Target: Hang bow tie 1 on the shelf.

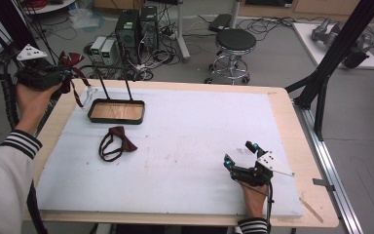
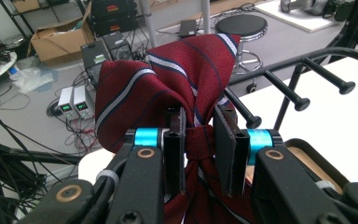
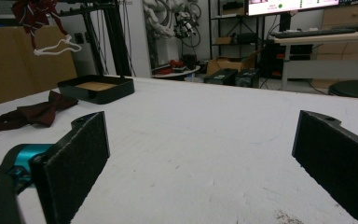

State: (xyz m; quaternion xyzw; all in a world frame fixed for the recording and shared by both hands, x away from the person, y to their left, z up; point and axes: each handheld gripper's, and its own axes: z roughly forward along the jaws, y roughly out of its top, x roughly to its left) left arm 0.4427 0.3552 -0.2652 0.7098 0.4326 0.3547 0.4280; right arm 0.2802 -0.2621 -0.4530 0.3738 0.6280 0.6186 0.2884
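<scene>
One striped bow tie [image 2: 177, 88] pinched in left gripper [image 2: 199, 149] past table edge [image 1: 63, 105]; right gripper [image 3: 200, 154] wide, empty.

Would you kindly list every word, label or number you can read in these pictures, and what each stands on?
None can be read.
Wall monitor: coloured screen text, too blurred.
Small grey power supplies on the floor: lit displays, too small.
Red striped bow tie: stripes, no lettering.

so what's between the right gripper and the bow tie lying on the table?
Nothing: in the high view only bare white mat separates the right gripper from the plain bow tie. The right gripper view shows the same open stretch.
</scene>
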